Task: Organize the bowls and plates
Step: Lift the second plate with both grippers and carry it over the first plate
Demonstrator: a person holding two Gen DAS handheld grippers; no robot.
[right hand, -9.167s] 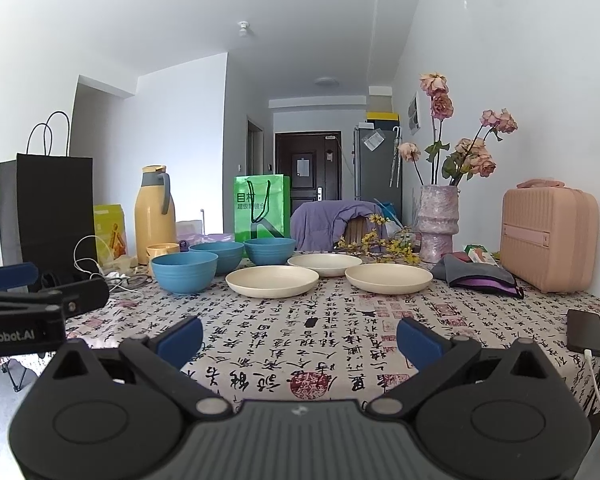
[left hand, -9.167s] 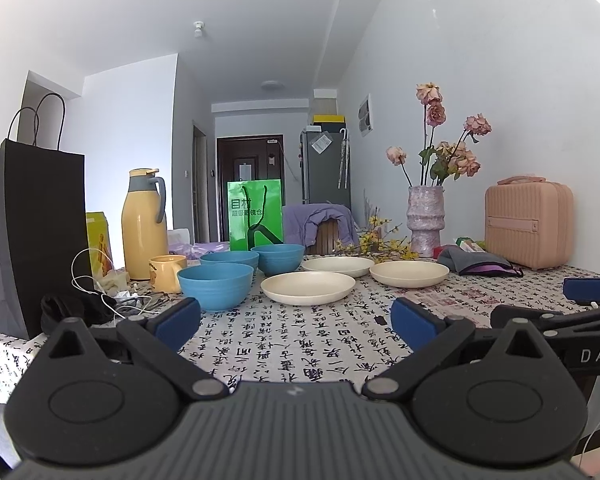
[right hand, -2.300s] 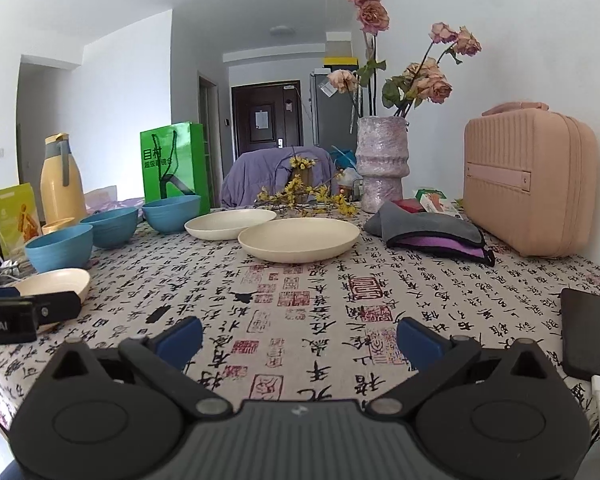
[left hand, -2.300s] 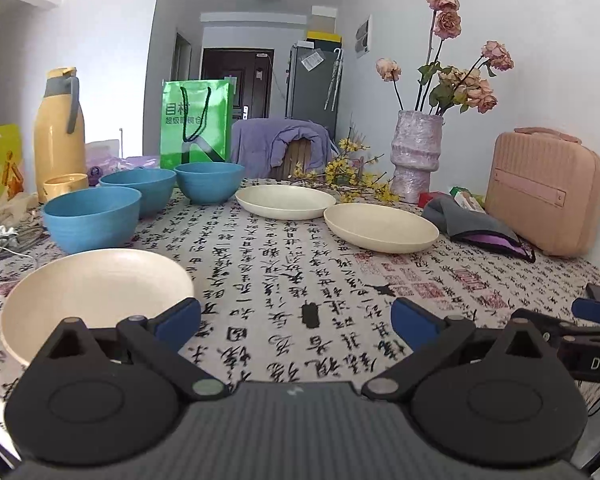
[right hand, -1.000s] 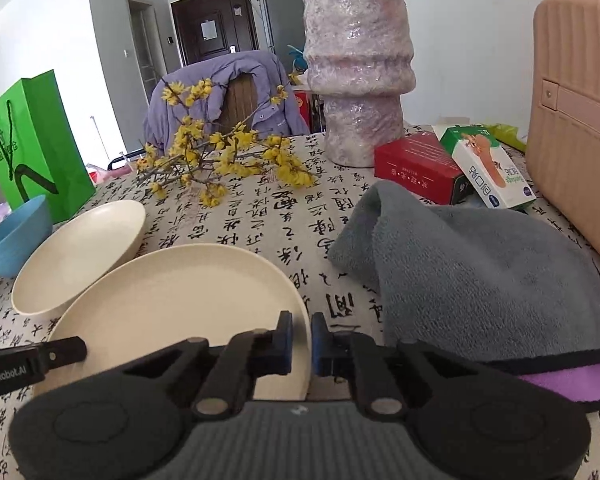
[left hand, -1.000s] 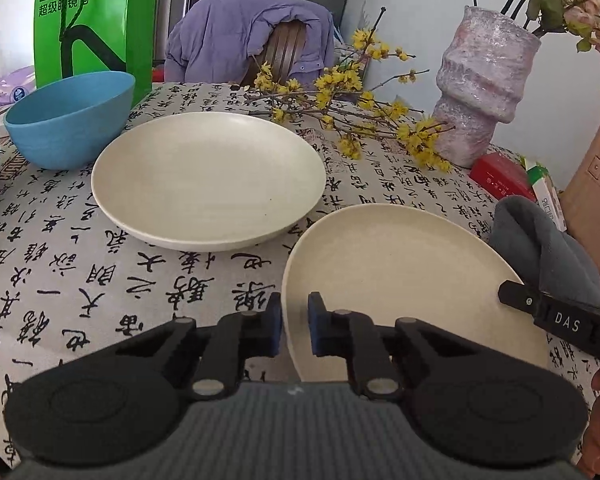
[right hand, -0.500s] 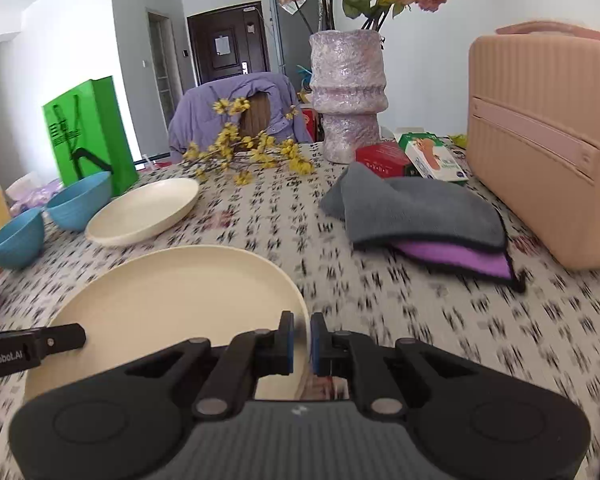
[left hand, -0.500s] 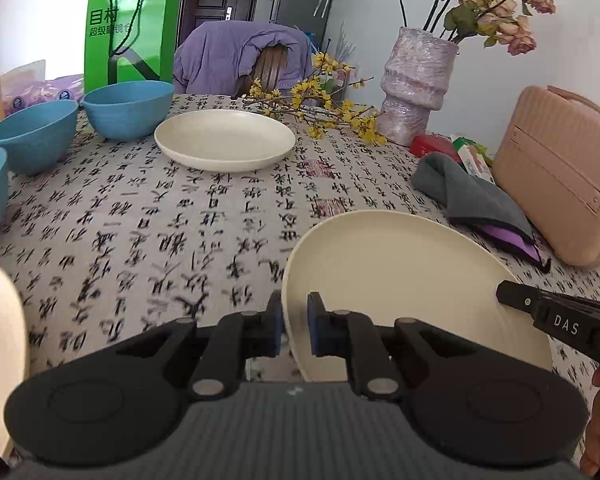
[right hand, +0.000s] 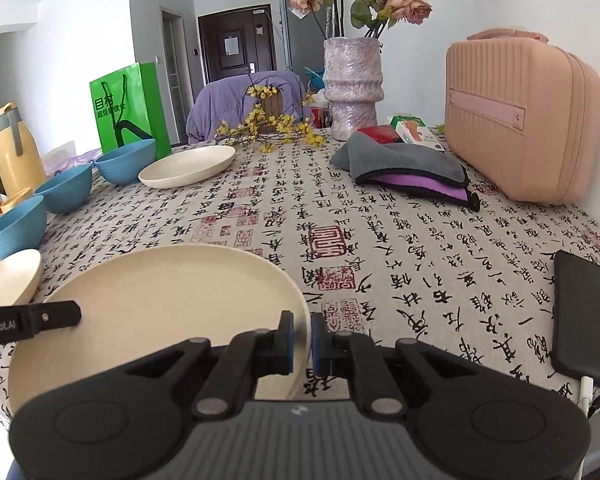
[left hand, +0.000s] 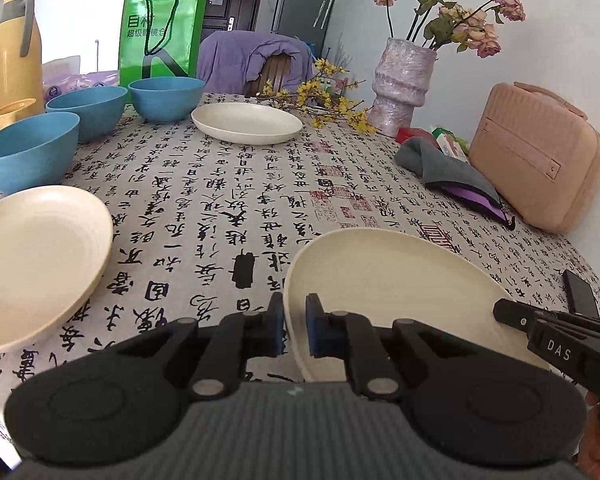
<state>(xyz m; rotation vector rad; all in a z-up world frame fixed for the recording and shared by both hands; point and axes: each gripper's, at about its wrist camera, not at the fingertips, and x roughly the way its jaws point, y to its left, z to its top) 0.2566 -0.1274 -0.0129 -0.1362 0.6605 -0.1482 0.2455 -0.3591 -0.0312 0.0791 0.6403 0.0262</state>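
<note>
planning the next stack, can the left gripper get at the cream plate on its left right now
Probably not as things stand: the left gripper is shut on the held plate, shared with the right gripper. The path over the tablecloth to the cream plate looks free.

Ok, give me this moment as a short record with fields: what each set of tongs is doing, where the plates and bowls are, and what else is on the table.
left tongs: shut on the left rim of the held plate
right tongs: shut on the same plate's right rim
held plate: cream, gripped from both sides
near plate: cream, on the tablecloth, left of the held plate
far plate: cream, by the yellow blossoms
blue bowls: three, separate, along the left side
other items: pink case, grey cloth, phone, vase
</note>
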